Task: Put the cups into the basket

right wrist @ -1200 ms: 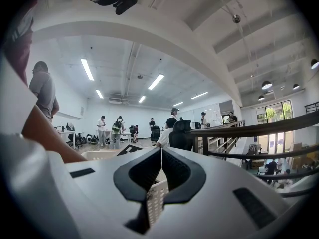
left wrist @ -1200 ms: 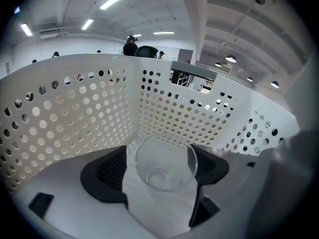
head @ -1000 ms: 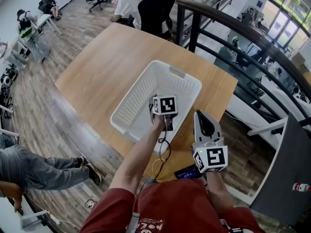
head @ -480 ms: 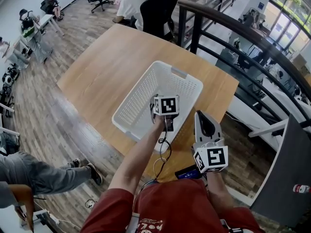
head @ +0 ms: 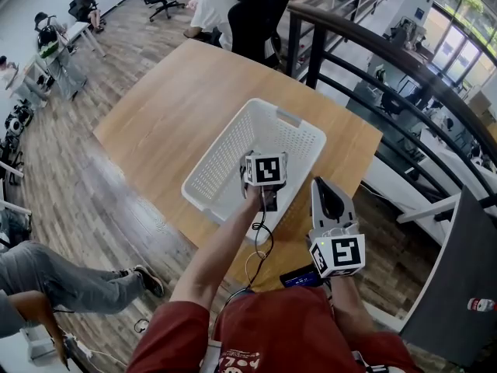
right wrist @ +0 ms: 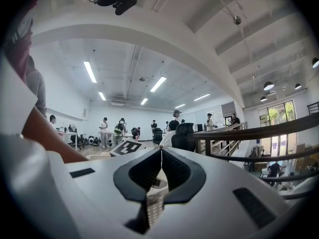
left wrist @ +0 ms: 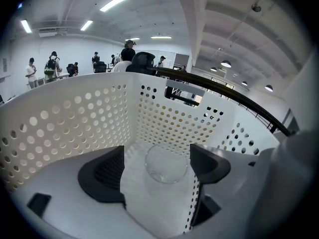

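The head view shows the white perforated basket (head: 225, 155) on the wooden table (head: 163, 92), with the left gripper (head: 264, 179) lowered inside its near end, but the marker cube hides what lies below. The left gripper view fills that in: a clear glass cup (left wrist: 166, 163) sits on the basket floor between the jaws. They are spread wide. The cup is clear of the left pad and just beside the right one, though through the glass I cannot tell whether they touch. The right gripper (head: 329, 199) hangs over the table edge outside the basket. Its own view shows the jaws pressed together with nothing between them.
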